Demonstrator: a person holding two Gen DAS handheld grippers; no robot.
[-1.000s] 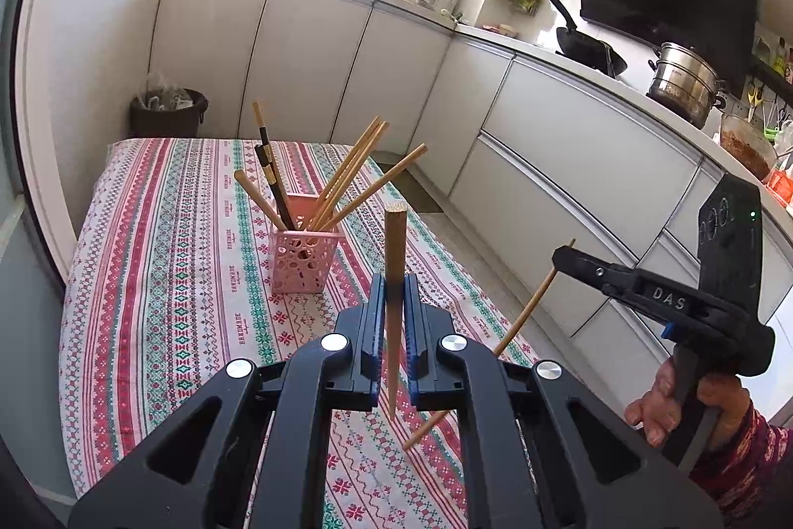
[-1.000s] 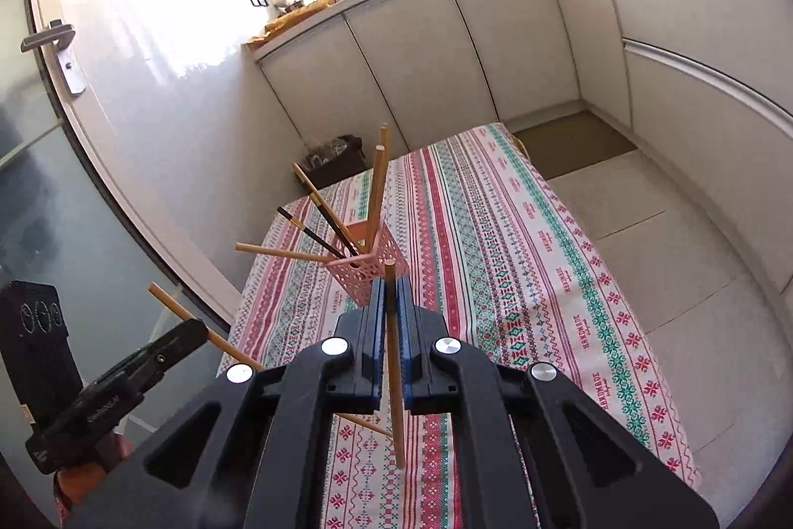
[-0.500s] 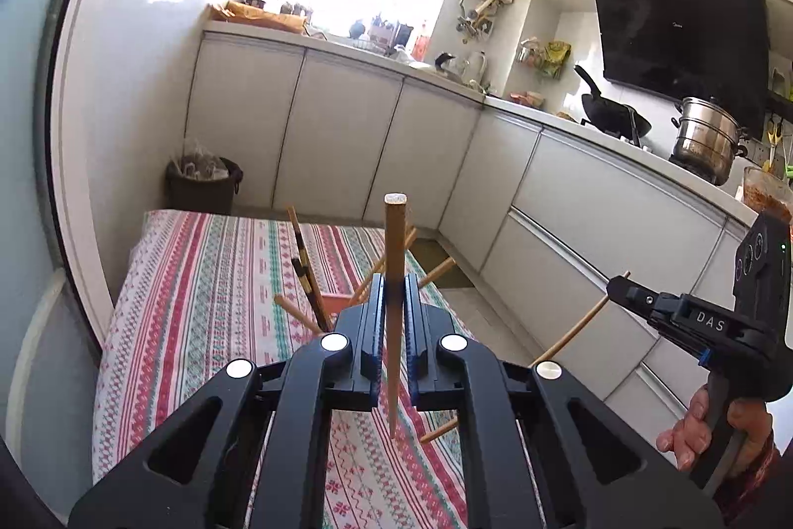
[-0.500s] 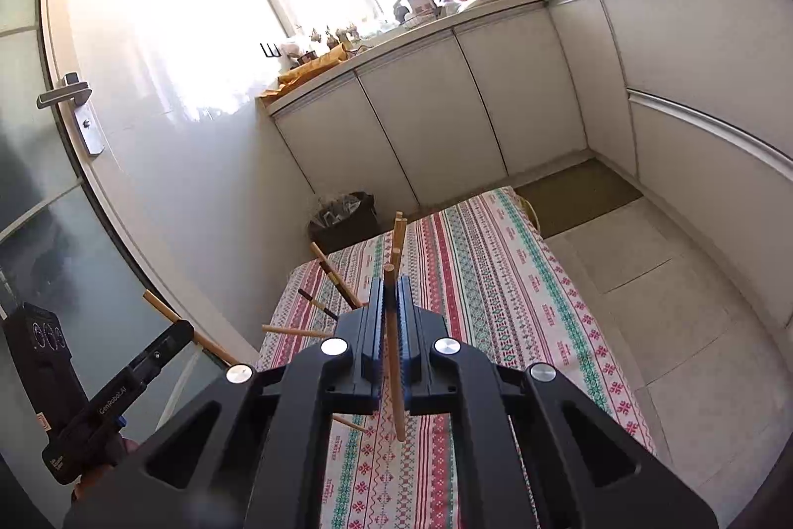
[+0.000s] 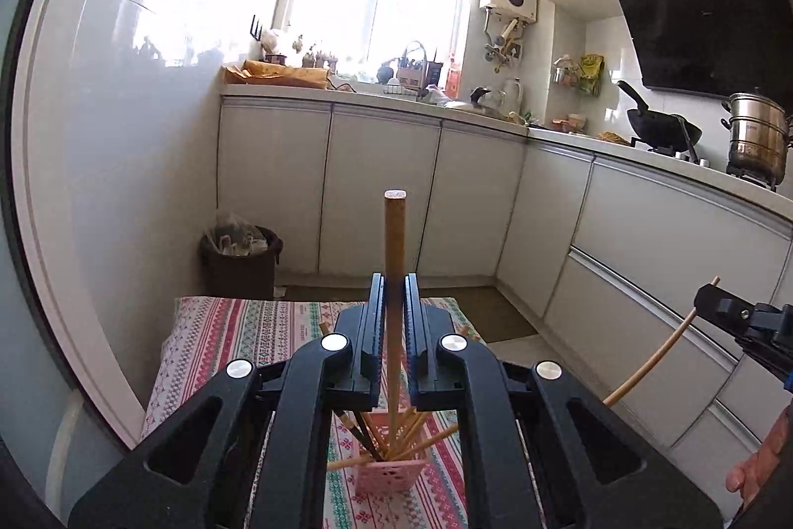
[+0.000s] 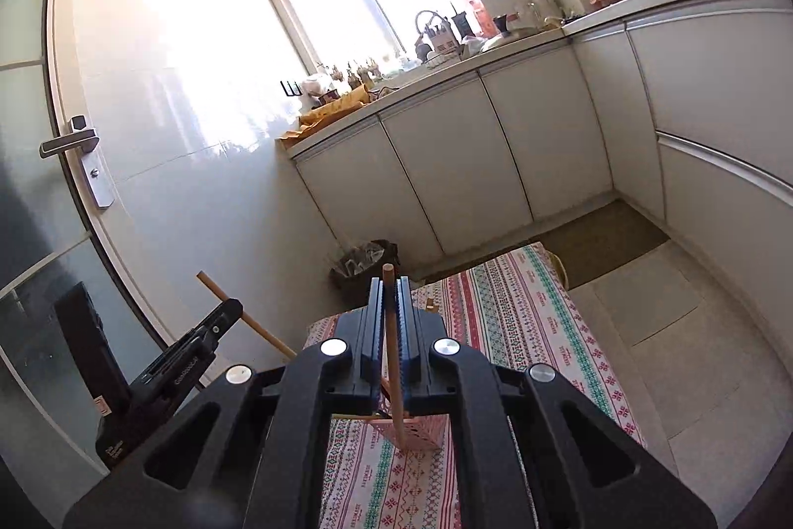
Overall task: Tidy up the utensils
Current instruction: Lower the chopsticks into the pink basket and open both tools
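My left gripper (image 5: 395,286) is shut on a wooden chopstick (image 5: 395,241) that stands upright between its jaws, lower end over a pink perforated holder (image 5: 391,474) with several chopsticks in it. The holder sits on a table with a striped patterned cloth (image 5: 223,330). My right gripper (image 6: 390,288) is shut on another wooden chopstick (image 6: 394,360), held upright above the same pink holder (image 6: 421,430). The right gripper (image 5: 713,306) with its slanted chopstick (image 5: 654,365) shows at the right of the left wrist view. The left gripper (image 6: 218,318) shows at the left of the right wrist view.
White kitchen cabinets (image 5: 381,192) run along the back and right under a cluttered counter. A dark waste bin (image 5: 240,256) stands beyond the table's far end. A wok (image 5: 664,130) and a steel pot (image 5: 756,142) sit on the stove. A door (image 6: 74,142) with a handle is at left.
Both grippers have risen and tilted upward with their chopsticks still held. The pink holder has dropped from mid-frame to low, behind the fingers, and more wall and window shows.
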